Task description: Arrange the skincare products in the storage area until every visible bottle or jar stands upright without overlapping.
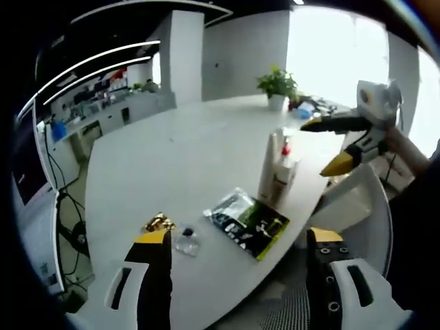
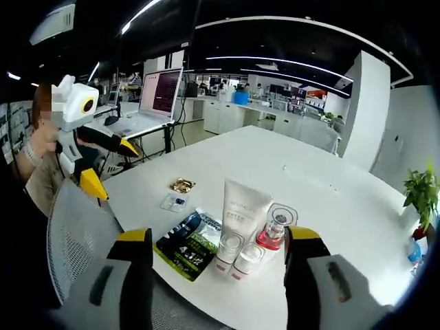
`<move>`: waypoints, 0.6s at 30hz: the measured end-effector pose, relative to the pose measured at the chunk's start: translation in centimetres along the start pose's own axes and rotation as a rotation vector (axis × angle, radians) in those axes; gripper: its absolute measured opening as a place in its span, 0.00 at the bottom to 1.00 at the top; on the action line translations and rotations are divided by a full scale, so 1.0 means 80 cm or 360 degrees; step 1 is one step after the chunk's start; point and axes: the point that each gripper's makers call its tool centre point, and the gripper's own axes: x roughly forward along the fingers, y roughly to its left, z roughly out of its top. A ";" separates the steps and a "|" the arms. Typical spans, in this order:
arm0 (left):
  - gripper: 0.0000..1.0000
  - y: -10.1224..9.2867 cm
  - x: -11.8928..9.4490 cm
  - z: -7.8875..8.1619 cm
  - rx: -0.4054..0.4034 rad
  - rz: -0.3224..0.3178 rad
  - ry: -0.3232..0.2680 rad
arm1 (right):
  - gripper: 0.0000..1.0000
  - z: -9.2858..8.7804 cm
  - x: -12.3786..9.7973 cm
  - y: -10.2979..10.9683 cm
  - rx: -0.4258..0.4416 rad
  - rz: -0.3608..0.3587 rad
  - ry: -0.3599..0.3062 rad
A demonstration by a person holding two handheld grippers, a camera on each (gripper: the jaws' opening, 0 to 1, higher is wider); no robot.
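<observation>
My right gripper (image 2: 218, 240) and left gripper (image 1: 237, 240) both gape wide, holding nothing. White upright squeeze tube (image 2: 242, 212), two white-capped jars (image 2: 238, 256) and red-collared clear bottle (image 2: 272, 232) cluster near the round white table (image 2: 330, 199) edge, beside a flat dark-green sachet (image 2: 189, 244).

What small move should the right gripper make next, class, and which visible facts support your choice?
Probably ease the right gripper forward, toward the small white jars. Its jaws stand open and empty, with the cluster just ahead: the white tube upright, the jars and the red-based bottle pressed close against it. They appear to need spacing. The dark green packet lies flat beside them.
</observation>
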 end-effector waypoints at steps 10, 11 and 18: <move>0.89 0.003 -0.006 0.006 0.0021 0.0035 0.0001 | 0.92 -0.009 -0.007 -0.018 0.0032 -0.0065 0.0017; 0.92 0.004 -0.005 0.006 0.0013 0.0043 0.0001 | 0.93 -0.010 -0.007 -0.017 0.0040 -0.0065 0.0019; 0.97 0.009 -0.003 -0.002 0.0021 0.0054 0.0049 | 0.99 -0.012 -0.003 -0.020 0.0039 -0.0071 0.0031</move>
